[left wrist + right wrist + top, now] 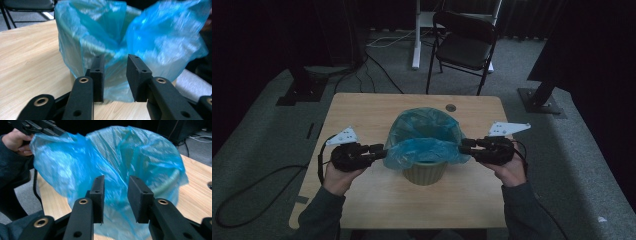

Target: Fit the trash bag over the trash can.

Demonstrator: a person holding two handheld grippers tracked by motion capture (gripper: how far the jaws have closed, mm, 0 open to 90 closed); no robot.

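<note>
Left gripper (378, 149): jaws parted; blue bag (426, 142) film directly ahead of the tips, not pinched.
Bag: draped over the green bin (424, 172) between both grippers; far rim covered, near edge loose and bunched.
Right gripper (468, 145): jaws parted, film ahead, unclamped.
Remaining: judged, pull near edge down over rim.

The blue bag (426, 145) covers most of the green bin (424, 172). The bag looks blurry up close, and its top is cut off.
</note>
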